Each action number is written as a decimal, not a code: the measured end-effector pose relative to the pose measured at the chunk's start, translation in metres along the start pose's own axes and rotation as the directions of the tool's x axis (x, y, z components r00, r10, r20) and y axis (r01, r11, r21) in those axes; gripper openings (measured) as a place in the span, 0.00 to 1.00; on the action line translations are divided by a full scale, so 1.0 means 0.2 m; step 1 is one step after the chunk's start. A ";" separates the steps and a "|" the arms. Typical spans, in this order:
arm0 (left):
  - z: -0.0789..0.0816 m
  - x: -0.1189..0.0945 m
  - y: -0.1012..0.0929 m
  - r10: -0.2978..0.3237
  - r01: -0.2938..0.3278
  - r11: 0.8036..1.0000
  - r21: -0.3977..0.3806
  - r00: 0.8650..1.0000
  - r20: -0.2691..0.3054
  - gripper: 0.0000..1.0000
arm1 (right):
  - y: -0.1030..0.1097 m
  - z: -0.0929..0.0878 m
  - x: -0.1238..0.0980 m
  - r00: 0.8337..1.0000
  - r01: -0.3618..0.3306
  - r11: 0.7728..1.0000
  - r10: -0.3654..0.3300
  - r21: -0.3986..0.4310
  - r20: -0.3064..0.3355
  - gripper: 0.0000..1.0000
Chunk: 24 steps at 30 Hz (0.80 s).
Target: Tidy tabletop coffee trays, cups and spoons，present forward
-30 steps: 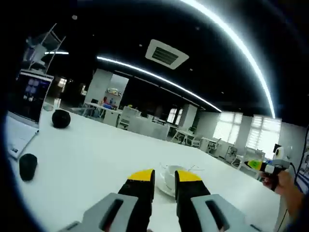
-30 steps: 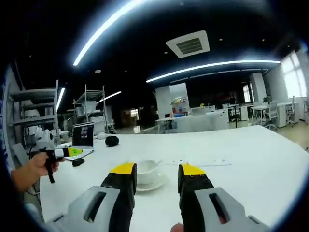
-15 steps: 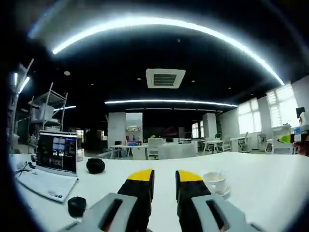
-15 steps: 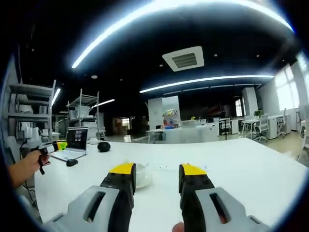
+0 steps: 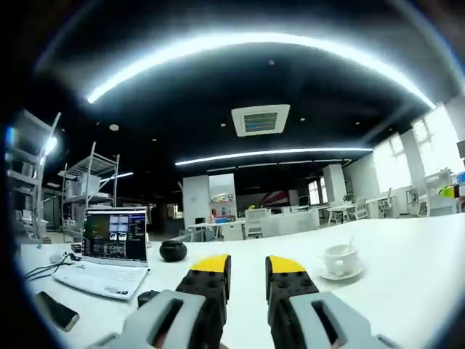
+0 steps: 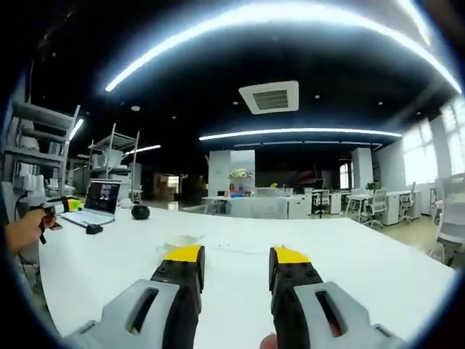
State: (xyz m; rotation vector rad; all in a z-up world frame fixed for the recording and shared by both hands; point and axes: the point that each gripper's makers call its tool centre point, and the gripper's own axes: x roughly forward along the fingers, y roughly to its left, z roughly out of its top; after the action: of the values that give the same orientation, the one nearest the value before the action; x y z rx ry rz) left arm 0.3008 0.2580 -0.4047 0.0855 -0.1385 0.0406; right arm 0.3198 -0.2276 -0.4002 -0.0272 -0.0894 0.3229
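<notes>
Cup drifting toward frame edges as you are swinging both grippers away.
Your left gripper [image 5: 246, 267], narrowly parted and empty, is now seeing the coffee cup [image 5: 339, 258] on its saucer [image 5: 341, 275] at right of centre, well beyond; laptop [image 5: 109, 251], black mouse [image 5: 147, 297] and phone [image 5: 55, 310] are crowding lower left. Your right gripper [image 6: 236, 260] is gaping wider, carrying nothing, over bare white table [image 6: 349, 269].

On the white surface [image 5: 407, 276], a white ceramic cup [image 5: 338, 259] sits on its saucer [image 5: 340, 275], well right of the open laptop [image 5: 107, 256] and round black object [image 5: 173, 251].
</notes>
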 end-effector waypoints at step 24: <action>-0.14 -0.10 0.00 -0.019 0.014 0.997 -0.081 0.998 -0.062 0.37 | -0.14 -0.09 -0.22 0.994 0.108 0.993 -0.107 0.058 -0.008 0.48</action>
State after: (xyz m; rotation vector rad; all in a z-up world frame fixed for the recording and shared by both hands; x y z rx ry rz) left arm 0.2840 0.2605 -0.4361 0.0046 -0.0762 0.0210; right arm 0.2899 -0.2686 -0.4212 0.0344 -0.0767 0.2177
